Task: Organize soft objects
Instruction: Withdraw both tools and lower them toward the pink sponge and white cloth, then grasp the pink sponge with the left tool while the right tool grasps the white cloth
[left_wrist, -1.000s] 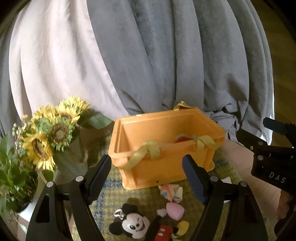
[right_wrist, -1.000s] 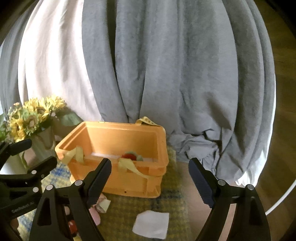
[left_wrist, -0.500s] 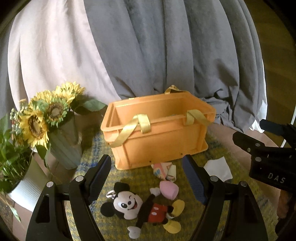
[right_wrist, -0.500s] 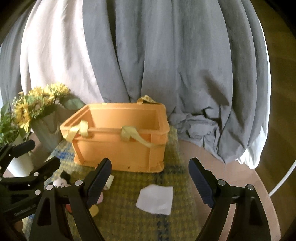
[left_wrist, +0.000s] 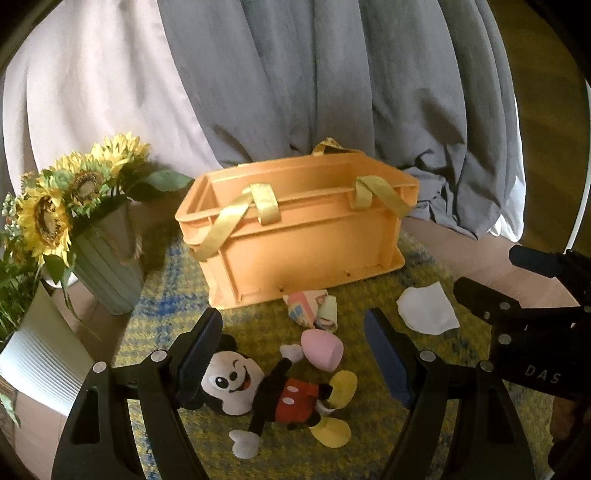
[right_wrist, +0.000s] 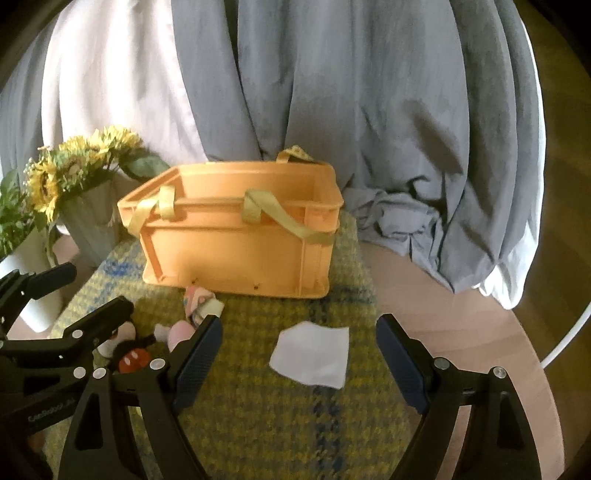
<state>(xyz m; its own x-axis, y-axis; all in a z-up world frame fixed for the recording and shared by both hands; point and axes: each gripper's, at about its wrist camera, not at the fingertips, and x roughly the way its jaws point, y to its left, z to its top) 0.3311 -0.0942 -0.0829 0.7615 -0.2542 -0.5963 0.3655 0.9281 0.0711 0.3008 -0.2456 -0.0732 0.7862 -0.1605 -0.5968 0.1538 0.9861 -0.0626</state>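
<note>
An orange crate (left_wrist: 306, 236) with yellow straps stands at the back of a yellow-blue mat (left_wrist: 369, 443); it also shows in the right wrist view (right_wrist: 240, 236). A Mickey Mouse plush (left_wrist: 273, 391) lies on the mat, between the jaws of my open, empty left gripper (left_wrist: 295, 354). A pink soft piece (left_wrist: 321, 350) and a folded patterned cloth (left_wrist: 310, 310) lie behind it. A white cloth (right_wrist: 312, 354) lies between the jaws of my open, empty right gripper (right_wrist: 299, 358), and shows in the left wrist view (left_wrist: 426, 310).
A green vase of sunflowers (left_wrist: 103, 258) and a white ribbed pot (left_wrist: 40, 362) stand left of the crate. Grey and white curtains (left_wrist: 332, 81) hang close behind. The round wooden table's edge (right_wrist: 524, 332) curves at the right.
Both grippers have pulled back and tilted down from the crate. The plush, pink piece and white cloth now sit between the jaws. The crate's inside is out of sight.
</note>
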